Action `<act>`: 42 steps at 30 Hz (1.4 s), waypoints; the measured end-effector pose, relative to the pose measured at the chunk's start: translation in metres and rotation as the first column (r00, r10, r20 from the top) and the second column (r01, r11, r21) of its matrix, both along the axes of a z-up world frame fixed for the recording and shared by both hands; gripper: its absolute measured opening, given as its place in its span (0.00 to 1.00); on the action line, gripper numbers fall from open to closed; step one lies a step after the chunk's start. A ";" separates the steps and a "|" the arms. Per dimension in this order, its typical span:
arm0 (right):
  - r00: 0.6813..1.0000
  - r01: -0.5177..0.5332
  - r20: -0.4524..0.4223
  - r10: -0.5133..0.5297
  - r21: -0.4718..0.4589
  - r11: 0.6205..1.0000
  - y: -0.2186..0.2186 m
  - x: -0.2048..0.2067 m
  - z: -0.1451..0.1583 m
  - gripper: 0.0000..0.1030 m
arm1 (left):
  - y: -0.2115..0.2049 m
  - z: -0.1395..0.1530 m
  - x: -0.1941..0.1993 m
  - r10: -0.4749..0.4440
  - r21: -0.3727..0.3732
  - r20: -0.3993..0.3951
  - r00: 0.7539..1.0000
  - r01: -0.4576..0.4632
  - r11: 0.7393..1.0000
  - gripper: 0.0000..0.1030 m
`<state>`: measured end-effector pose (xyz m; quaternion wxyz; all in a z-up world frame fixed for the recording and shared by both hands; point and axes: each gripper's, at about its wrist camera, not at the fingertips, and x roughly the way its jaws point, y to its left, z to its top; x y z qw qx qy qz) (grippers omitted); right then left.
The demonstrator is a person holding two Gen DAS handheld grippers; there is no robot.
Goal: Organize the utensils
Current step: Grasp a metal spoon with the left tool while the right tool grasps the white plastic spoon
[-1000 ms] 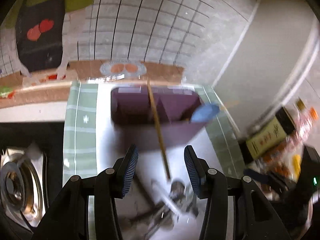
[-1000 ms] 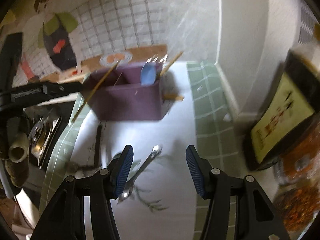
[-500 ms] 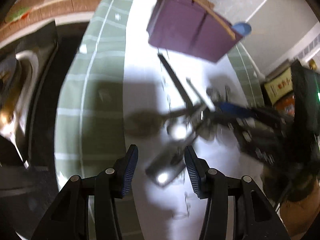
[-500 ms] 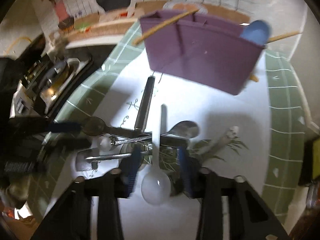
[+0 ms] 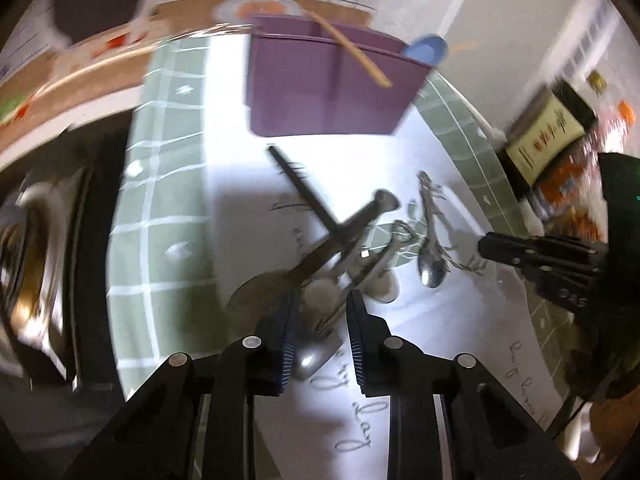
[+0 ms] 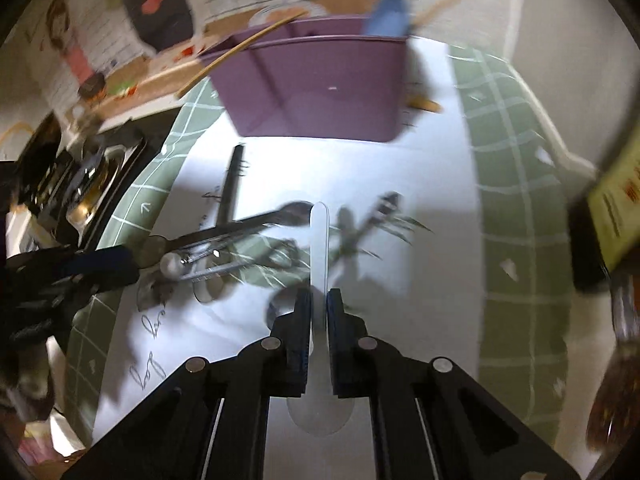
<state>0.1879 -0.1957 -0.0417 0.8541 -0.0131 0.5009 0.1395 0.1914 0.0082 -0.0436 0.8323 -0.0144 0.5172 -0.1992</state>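
A purple organizer (image 5: 328,92) (image 6: 320,92) stands at the far end of the mat, holding a chopstick (image 5: 352,54) and a blue spoon (image 5: 426,50). In front of it lies a heap of metal utensils crossed by a black-handled one (image 5: 300,184). My left gripper (image 5: 322,312) hangs over the heap. Its jaws are closing, with a metal spoon (image 5: 320,352) between them, and the pads are not visibly pressing on it. My right gripper (image 6: 319,304) is closing on the handle of a white plastic spoon (image 6: 319,236). Its pads press on that handle, and the bowl lies under the fingers.
A single metal spoon (image 5: 432,264) lies to the right of the heap. The white mat has a green checked border (image 5: 160,216). To the left of the mat is a stove burner (image 5: 24,248). At the right stand a yellow-labelled box (image 5: 548,136) and snack packets.
Both grippers have come down from organizer height to the heap. The right jaws closed on the white spoon's handle. The left jaws narrowed around the metal utensils.
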 end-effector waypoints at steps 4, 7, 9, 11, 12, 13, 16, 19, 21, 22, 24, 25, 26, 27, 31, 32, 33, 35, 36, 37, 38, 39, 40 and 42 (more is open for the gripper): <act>0.999 0.051 0.010 -0.051 0.026 0.998 -0.023 -0.016 0.004 0.07 | -0.043 0.007 0.023 -0.134 0.064 0.020 0.991 0.132 0.989 0.25; 0.997 0.079 0.017 -0.080 0.044 0.996 -0.034 -0.025 0.006 0.07 | -0.065 0.002 0.045 -0.168 0.081 -0.005 0.986 0.168 0.982 0.25; 0.995 0.094 0.021 -0.096 0.054 0.994 -0.040 -0.030 0.007 0.07 | -0.081 -0.006 0.059 -0.193 0.142 -0.012 0.981 0.193 0.971 0.25; 0.994 0.109 0.023 -0.111 0.059 0.992 -0.045 -0.035 0.007 0.07 | -0.087 -0.013 0.069 -0.200 0.173 -0.034 0.979 0.203 0.964 0.26; 0.993 0.117 0.023 -0.118 0.062 0.991 -0.048 -0.038 0.007 0.07 | -0.088 -0.017 0.072 -0.198 0.186 -0.053 0.979 0.205 0.961 0.26; 0.992 0.123 0.023 -0.125 0.065 0.990 -0.051 -0.039 0.006 0.07 | -0.088 -0.017 0.073 -0.193 0.198 -0.057 0.980 0.201 0.959 0.26; 0.988 0.149 0.024 -0.151 0.078 0.986 -0.061 -0.045 0.006 0.07 | -0.078 -0.006 0.063 -0.191 0.148 -0.041 0.981 0.195 0.970 0.28; 0.987 0.159 0.022 -0.161 0.082 0.984 -0.063 -0.047 0.003 0.07 | -0.048 0.001 0.040 -0.132 0.110 0.000 0.991 0.131 0.985 0.29; 0.987 0.161 0.010 -0.162 0.078 0.984 -0.061 -0.045 -0.002 0.07 | -0.029 -0.001 0.030 -0.075 0.081 0.009 0.997 0.074 0.994 0.29; 0.987 0.161 0.001 -0.162 0.076 0.984 -0.060 -0.043 -0.004 0.07 | -0.020 -0.002 0.026 -0.053 0.064 0.010 0.999 0.052 0.997 0.29; 0.988 0.153 -0.006 -0.153 0.072 0.986 -0.055 -0.041 -0.007 0.07 | -0.004 -0.006 0.017 -0.006 0.028 0.022 1.000 0.006 1.000 0.29; 0.990 0.144 -0.008 -0.144 0.069 0.987 -0.052 -0.040 -0.008 0.07 | 0.002 -0.009 0.017 0.009 0.021 0.013 1.000 -0.009 1.000 0.29; 0.990 0.138 -0.009 -0.138 0.065 0.988 -0.050 -0.039 -0.008 0.07 | 0.002 -0.011 0.015 0.017 0.023 -0.002 1.000 -0.017 1.000 0.29; 0.992 0.128 -0.010 -0.128 0.060 0.990 -0.046 -0.038 -0.008 0.07 | 0.002 -0.015 0.015 0.025 0.032 -0.013 1.000 -0.025 0.999 0.29; 0.996 0.091 -0.001 -0.091 0.040 0.995 -0.030 -0.036 -0.007 0.07 | -0.007 -0.019 0.012 0.018 0.042 0.004 1.000 -0.018 0.999 0.29; 0.996 0.087 -0.001 -0.087 0.039 0.995 -0.028 -0.035 -0.007 0.07 | -0.008 -0.019 0.013 0.021 0.046 0.011 1.000 -0.021 0.999 0.29; 0.997 0.081 0.000 -0.081 0.037 0.996 -0.024 -0.035 -0.006 0.07 | -0.008 -0.019 0.013 0.026 0.049 0.016 1.000 -0.027 0.998 0.29; 0.997 0.072 0.003 -0.073 0.032 0.997 -0.020 -0.035 -0.005 0.07 | -0.010 -0.018 0.011 0.033 0.063 0.035 0.999 -0.035 0.997 0.22; 0.998 0.068 0.009 -0.068 0.031 0.997 -0.018 -0.036 -0.003 0.07 | -0.015 -0.018 0.008 0.028 0.086 0.055 0.998 -0.033 0.996 0.20; 0.998 0.066 0.017 -0.067 0.029 0.997 -0.017 -0.037 -0.001 0.07 | -0.017 -0.013 0.002 0.023 0.119 0.086 0.996 -0.033 0.992 0.20; 0.998 0.065 0.023 -0.066 0.031 0.997 -0.017 -0.037 0.001 0.07 | -0.018 -0.010 -0.002 0.024 0.127 0.104 0.994 -0.037 0.991 0.20; 0.997 0.065 0.032 -0.066 0.037 0.997 -0.017 -0.037 0.005 0.07 | -0.016 0.000 -0.009 0.033 0.110 0.129 0.991 -0.047 0.993 0.20; 0.997 0.068 0.042 -0.070 0.047 0.997 -0.017 -0.038 0.010 0.07 | -0.013 0.007 -0.013 0.040 0.093 0.140 0.989 -0.053 0.994 0.20; 0.995 0.074 0.057 -0.078 0.070 0.995 -0.018 -0.039 0.019 0.07 | -0.005 0.028 -0.022 0.067 0.051 0.188 0.980 -0.077 0.996 0.20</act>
